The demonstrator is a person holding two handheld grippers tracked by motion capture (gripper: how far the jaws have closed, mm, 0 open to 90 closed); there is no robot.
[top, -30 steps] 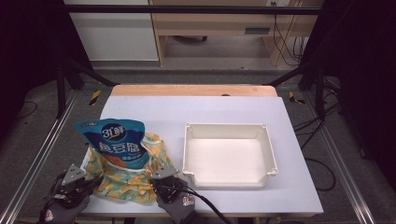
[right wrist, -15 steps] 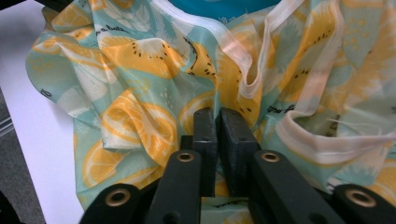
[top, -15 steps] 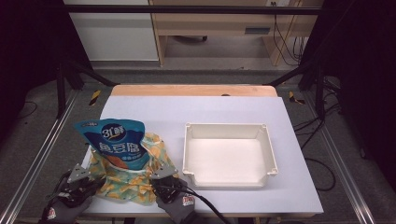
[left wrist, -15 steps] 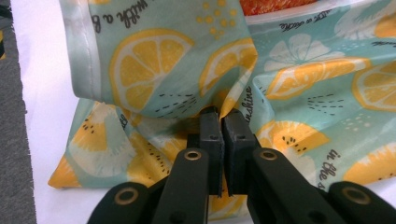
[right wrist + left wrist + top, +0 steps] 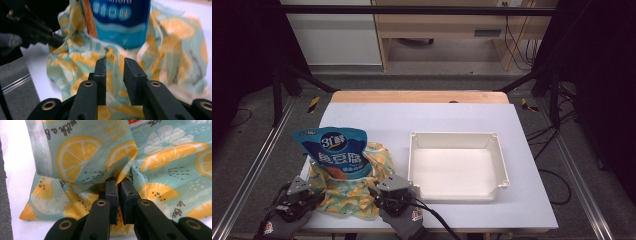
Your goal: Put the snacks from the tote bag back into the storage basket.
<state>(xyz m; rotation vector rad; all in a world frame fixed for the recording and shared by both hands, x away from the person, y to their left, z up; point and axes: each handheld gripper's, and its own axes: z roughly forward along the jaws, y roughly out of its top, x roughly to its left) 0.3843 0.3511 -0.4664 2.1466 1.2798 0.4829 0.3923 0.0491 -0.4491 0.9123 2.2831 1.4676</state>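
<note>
A white table (image 5: 452, 117) with a wooden strip along its far edge stands on grey floor, with a pale cabinet (image 5: 332, 35) and a wooden desk (image 5: 442, 25) behind. A white tray (image 5: 502, 165) sits right of centre. At about seven o'clock on the table lies the lemon-print cloth bag (image 5: 347, 192), teal with orange slices, crumpled around an upright blue snack pouch (image 5: 337, 150). The left gripper (image 5: 117, 183) pinches a fold of the bag, jaws nearly together and just easing. The right gripper (image 5: 115, 62) has jaws just opening, apart, fabric loose between them.
</note>
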